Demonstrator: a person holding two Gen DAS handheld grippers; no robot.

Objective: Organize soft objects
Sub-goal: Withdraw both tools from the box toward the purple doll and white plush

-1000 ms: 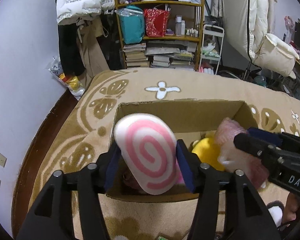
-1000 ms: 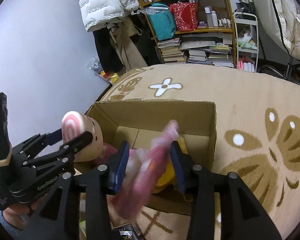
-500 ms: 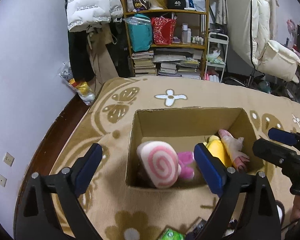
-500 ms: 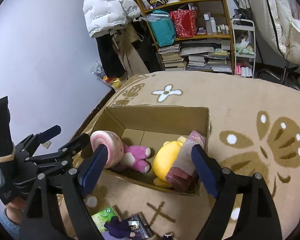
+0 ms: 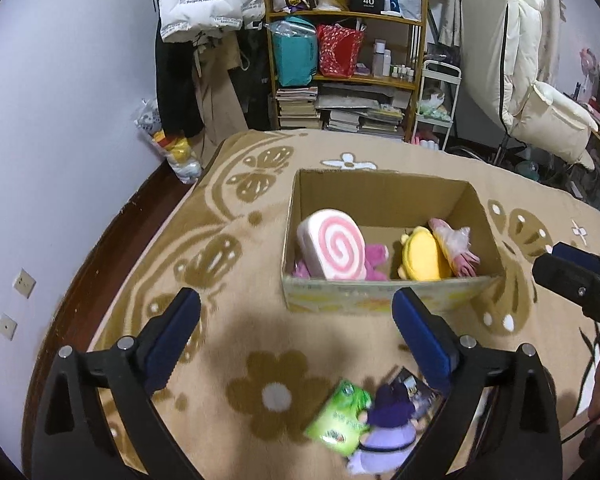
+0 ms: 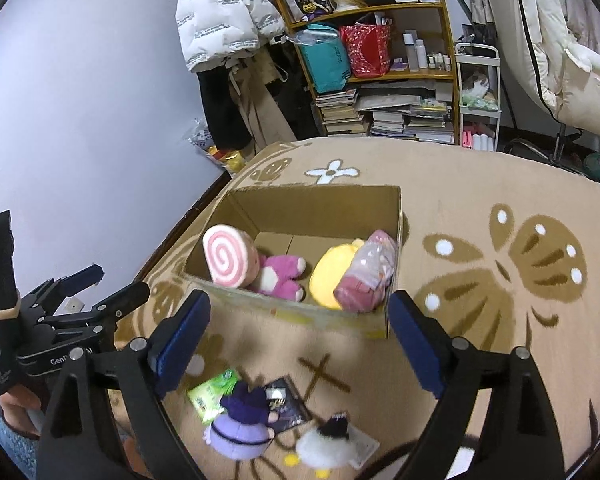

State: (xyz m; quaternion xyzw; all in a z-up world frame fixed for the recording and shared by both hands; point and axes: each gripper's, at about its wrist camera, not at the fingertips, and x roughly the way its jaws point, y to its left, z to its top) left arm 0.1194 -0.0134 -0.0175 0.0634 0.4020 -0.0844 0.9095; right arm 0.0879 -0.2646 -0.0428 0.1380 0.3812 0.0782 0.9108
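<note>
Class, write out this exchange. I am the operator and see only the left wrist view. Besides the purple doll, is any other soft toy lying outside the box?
Observer: Yes. The right wrist view shows a white fluffy toy on the rug, just to the right of the purple doll.
Operator: Does it touch the doll?
Observer: They look narrowly apart, with a strip of rug between them.
Operator: I see only the edge of the right hand-held gripper. Is it holding anything?
Observer: No. The right hand-held gripper is wide open and empty.
</note>
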